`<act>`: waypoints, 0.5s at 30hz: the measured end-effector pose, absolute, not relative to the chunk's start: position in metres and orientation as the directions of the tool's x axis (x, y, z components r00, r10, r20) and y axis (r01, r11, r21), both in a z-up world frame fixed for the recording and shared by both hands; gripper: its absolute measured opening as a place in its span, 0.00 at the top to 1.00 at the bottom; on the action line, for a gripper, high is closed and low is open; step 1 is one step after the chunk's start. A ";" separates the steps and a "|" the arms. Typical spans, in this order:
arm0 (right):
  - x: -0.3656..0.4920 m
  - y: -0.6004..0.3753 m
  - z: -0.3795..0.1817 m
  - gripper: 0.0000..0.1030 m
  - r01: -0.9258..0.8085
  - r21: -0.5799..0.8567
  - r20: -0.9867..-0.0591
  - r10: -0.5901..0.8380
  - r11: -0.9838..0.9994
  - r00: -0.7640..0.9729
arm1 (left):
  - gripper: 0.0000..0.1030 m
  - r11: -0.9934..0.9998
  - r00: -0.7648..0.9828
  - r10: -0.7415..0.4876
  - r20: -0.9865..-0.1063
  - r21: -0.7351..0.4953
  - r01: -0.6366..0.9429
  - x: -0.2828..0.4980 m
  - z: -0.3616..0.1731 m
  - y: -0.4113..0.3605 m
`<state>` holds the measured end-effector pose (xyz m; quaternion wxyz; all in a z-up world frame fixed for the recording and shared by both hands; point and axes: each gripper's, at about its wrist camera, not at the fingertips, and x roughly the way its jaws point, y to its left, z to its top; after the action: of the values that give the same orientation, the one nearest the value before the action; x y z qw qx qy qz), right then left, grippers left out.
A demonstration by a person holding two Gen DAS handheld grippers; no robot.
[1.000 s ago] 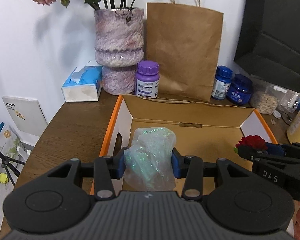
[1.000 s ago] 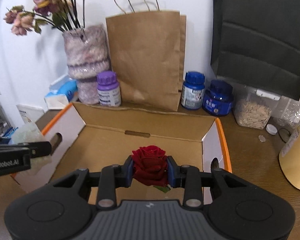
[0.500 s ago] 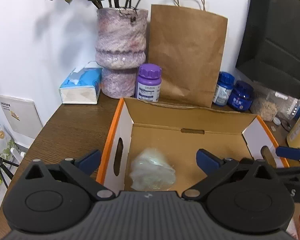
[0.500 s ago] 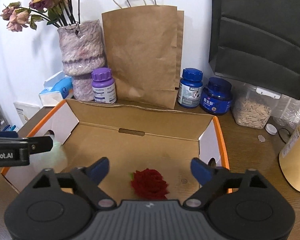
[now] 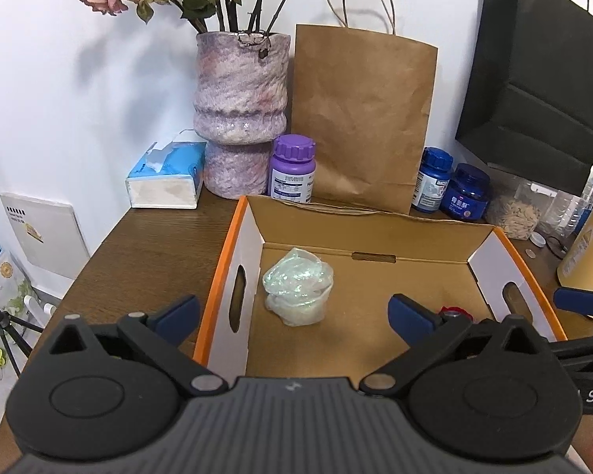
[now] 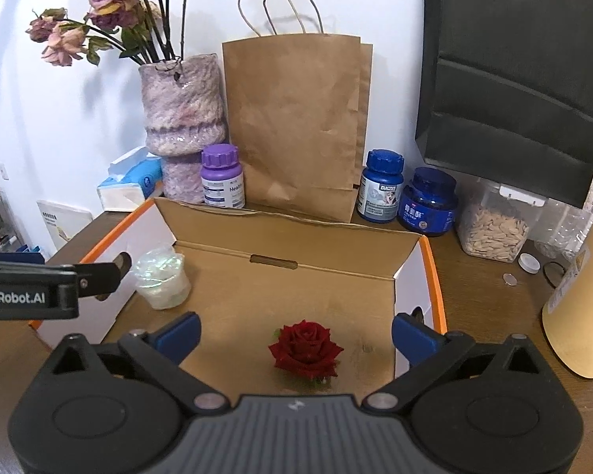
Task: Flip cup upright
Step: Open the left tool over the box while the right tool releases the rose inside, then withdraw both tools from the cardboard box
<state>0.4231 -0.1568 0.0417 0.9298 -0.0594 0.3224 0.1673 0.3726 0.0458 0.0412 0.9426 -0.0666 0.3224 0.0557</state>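
A translucent iridescent cup stands on the floor of an open cardboard box, near its left wall, wide mouth up; the right wrist view shows the cup there too. My left gripper hangs open, back from the cup, nothing between its fingers. A red rose head lies on the box floor, just ahead of my open right gripper. In the left wrist view only a sliver of the rose shows behind a blue fingertip.
Behind the box stand a purple vase of dried flowers, a brown paper bag, a purple-capped bottle, two blue jars and a seed container. A tissue box sits left; a black bag hangs right.
Both grippers opened and drew back. The cup and the rose, held a second ago, now rest on the box floor.
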 end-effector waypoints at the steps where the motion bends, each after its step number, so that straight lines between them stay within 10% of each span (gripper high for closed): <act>1: 0.421 -0.157 0.043 0.00 -0.349 -0.003 -0.618 0.273 0.937 0.738 | 0.00 0.985 0.788 0.062 -0.613 -0.088 -0.146 0.370 0.042 0.045; 15: 0.370 -0.169 0.057 0.00 -0.370 -0.014 -0.563 0.299 0.929 0.770 | 0.00 0.992 0.825 0.051 -0.563 -0.067 -0.108 0.317 0.054 0.037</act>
<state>0.3699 -0.1686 0.0571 0.9388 -0.0621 0.2882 0.1782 0.3168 0.0367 0.0539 0.9540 -0.0481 0.2931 0.0417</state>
